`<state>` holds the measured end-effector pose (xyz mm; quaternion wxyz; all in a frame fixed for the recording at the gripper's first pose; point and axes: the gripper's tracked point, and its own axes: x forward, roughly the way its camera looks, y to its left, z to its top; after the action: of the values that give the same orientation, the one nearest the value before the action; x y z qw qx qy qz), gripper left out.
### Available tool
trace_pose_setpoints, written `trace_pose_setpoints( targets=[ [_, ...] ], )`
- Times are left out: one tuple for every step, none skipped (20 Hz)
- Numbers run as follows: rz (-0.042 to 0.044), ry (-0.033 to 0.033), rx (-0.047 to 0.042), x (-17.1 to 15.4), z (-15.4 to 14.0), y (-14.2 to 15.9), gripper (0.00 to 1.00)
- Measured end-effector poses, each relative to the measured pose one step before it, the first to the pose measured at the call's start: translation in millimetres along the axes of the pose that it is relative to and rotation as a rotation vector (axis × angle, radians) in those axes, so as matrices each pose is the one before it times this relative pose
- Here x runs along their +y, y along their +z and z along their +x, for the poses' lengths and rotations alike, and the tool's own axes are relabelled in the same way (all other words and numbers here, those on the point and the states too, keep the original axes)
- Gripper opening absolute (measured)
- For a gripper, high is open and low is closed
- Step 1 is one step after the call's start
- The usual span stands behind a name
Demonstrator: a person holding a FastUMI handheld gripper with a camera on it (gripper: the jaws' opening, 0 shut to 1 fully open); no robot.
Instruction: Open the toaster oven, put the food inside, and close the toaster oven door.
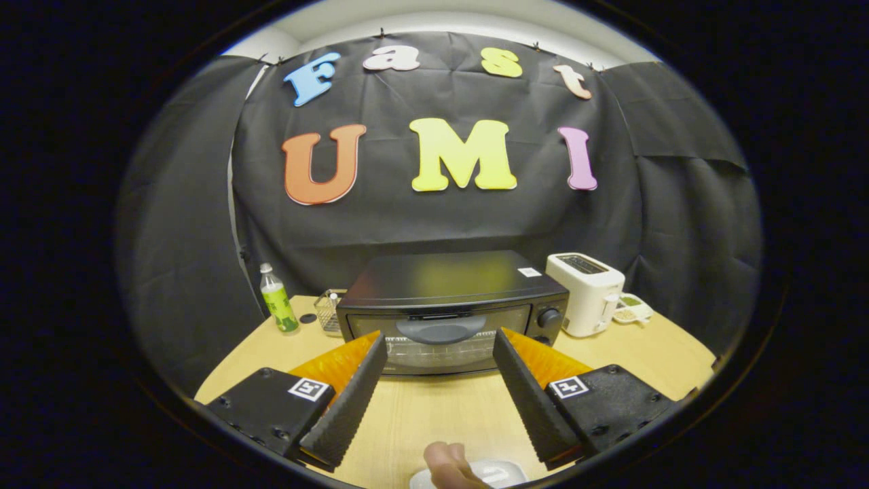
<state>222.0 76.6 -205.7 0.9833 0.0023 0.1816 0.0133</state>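
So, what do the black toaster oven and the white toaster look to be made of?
Black toaster oven: probably painted metal, its top gives a soft sheen; door looks like glass. White toaster: likely glossy plastic. The open gripper touches neither.

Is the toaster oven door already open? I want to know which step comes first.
No, the toaster oven door is shut flat against its front, and the open gripper sits just short of it, holding nothing.

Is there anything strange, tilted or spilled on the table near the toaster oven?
Nothing stands out. The toaster oven sits square with its door shut, the white toaster and the bottle stand upright, and the table shows no spill. The tool is open, with nothing between its fingers.
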Motion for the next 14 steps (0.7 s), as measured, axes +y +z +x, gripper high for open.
trace_pose_setpoints(
  targets=[
    [-0.01073,0.00055,-0.01956,-1.56,-10.55,7.01,1.00],
    [-0.00786,0.00634,-0.01976,1.15,-9.23,7.12,1.00],
    [-0.00184,0.01043,-0.01683,1.34,-11.13,7.84,1.00],
    [0.00068,0.00556,-0.02389,2.46,-10.30,8.42,1.00],
    [-0.00717,0.00597,-0.01610,6.17,-9.10,7.84,1.00],
    [-0.01446,0.00833,0.00845,6.91,-8.28,-0.28,1.00],
    [-0.01539,0.01327,0.01369,7.20,-9.73,-1.33,1.00],
    [-0.01112,0.01309,0.01256,4.84,-10.62,-0.83,1.00],
    [-0.00038,0.00654,-0.00062,1.97,-10.69,-2.07,1.00],
    [0.01053,-0.00145,-0.01072,-2.15,-11.47,-2.59,1.00],
    [0.00552,-0.00521,-0.00474,-3.30,-12.60,-3.96,1.00],
    [0.00815,-0.00711,-0.00035,-5.99,-7.40,-8.10,1.00],
    [0.01307,-0.00361,-0.00066,-6.28,-7.65,-6.73,1.00],
    [0.00766,-0.00074,0.00070,-6.01,-6.70,-5.21,1.00]
  ],
)
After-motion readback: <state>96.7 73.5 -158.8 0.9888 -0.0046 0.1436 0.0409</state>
